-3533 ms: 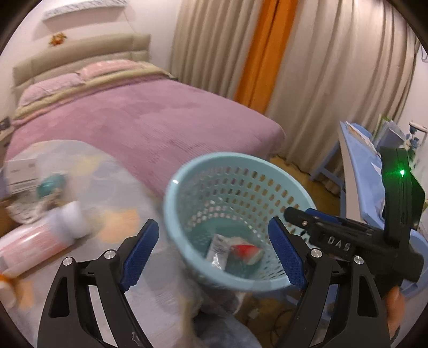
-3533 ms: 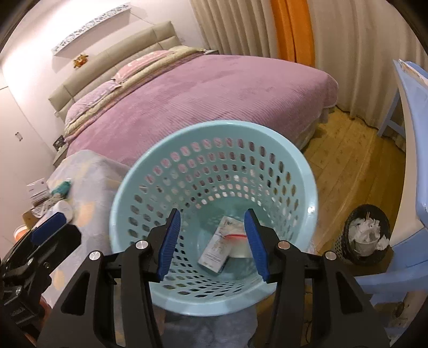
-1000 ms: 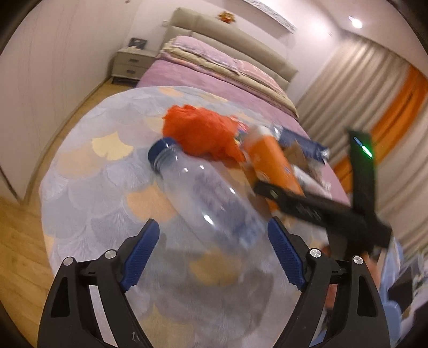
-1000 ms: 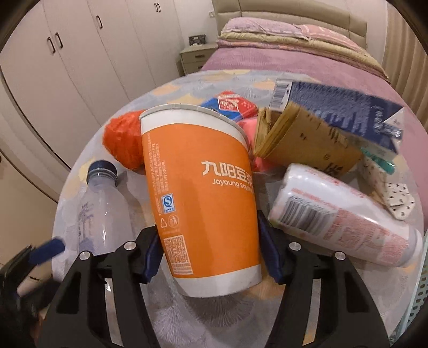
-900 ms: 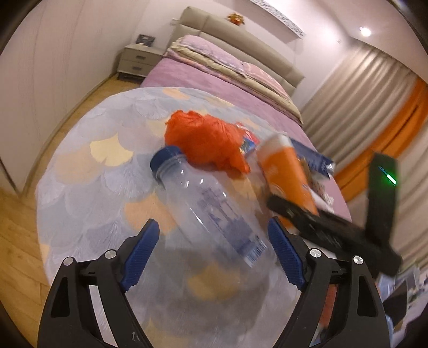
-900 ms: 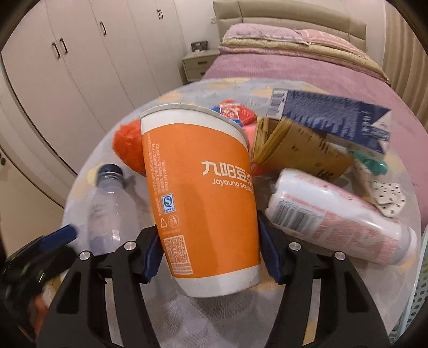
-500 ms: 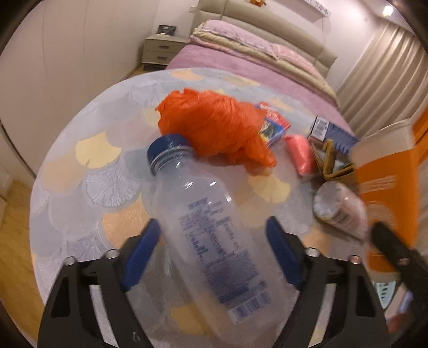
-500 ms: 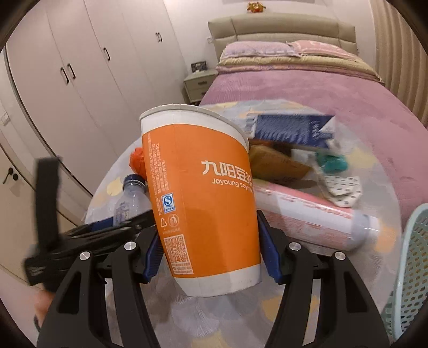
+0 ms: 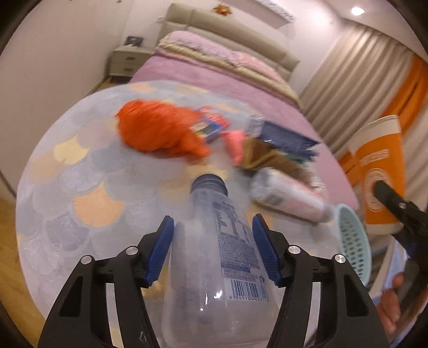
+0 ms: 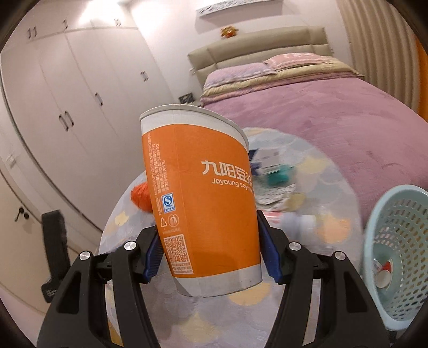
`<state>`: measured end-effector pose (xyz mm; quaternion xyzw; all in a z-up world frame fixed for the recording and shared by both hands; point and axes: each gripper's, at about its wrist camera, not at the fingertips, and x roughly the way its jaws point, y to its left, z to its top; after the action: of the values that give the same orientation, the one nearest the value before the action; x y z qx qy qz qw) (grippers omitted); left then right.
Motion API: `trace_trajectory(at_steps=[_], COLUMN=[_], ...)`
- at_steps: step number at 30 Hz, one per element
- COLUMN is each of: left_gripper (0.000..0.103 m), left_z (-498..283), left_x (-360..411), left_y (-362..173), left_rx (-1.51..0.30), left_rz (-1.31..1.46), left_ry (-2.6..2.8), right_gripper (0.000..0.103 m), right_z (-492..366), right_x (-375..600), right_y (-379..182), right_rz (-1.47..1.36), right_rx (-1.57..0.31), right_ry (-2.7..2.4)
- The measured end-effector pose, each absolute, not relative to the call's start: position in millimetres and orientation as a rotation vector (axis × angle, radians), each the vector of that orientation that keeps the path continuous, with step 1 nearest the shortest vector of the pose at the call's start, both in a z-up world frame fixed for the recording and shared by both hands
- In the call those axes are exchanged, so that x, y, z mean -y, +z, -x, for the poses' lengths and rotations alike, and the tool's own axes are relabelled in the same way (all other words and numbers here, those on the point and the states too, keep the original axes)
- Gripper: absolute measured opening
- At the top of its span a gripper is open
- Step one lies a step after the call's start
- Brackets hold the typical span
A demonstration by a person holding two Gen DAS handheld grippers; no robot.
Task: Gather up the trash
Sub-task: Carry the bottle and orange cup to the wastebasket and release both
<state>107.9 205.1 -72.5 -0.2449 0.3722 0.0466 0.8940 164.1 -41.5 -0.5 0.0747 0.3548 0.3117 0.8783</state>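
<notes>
Left wrist view: the left gripper [image 9: 212, 249] is closing around a clear plastic bottle [image 9: 222, 257] with a blue cap, now lengthwise between the pads above the round table [image 9: 67, 187]; a second ago it lay slanted.

Right wrist view: the right gripper [image 10: 208, 250] pinches an upright orange paper cup [image 10: 203, 203], lifted higher, with the pale blue basket [image 10: 401, 254] now at right.

A wide bed with a mauve plush cover [image 10: 334, 112] filled the upper right of the right wrist view, backed by a beige padded headboard [image 10: 256, 44]. White built-in wardrobe doors with dark handles [image 10: 80, 88] covered the left wall. In the left wrist view, a pale bedside cabinet [image 9: 125, 60] stood upper left, beige pleated curtains [image 9: 355, 69] with an orange drape [image 9: 412, 88] hung upper right, a ceiling spotlight [image 9: 358, 10] glowed, and light wooden floor [image 9: 6, 214] showed at the left edge.
</notes>
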Motion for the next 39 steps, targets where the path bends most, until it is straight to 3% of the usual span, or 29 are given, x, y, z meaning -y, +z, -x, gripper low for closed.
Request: trace_trajectory(at_steps=[19, 29, 39], left_gripper=[0.058, 0.058, 0.058], left_z=[-159.3, -232.6, -266.4], left_x=[-37.1, 77.3, 121.9], left_y=[-12.9, -45.6, -87.5], left_rx=[-0.635, -0.728, -0.845], left_rz=[0.325, 0.283, 0.248], left_ry=[-0.284, -0.480, -0.521], right_gripper=[0.059, 0.059, 0.061], right_z=[-174.3, -194.0, -199.5], right_x=[216.6, 296.3, 334.2], right_y=[-13.4, -78.9, -130.5], right_rz=[-0.333, -0.439, -0.511], right_rx=[-0.702, -0.846, -0.970], right_ry=[0.258, 0.054, -0.037])
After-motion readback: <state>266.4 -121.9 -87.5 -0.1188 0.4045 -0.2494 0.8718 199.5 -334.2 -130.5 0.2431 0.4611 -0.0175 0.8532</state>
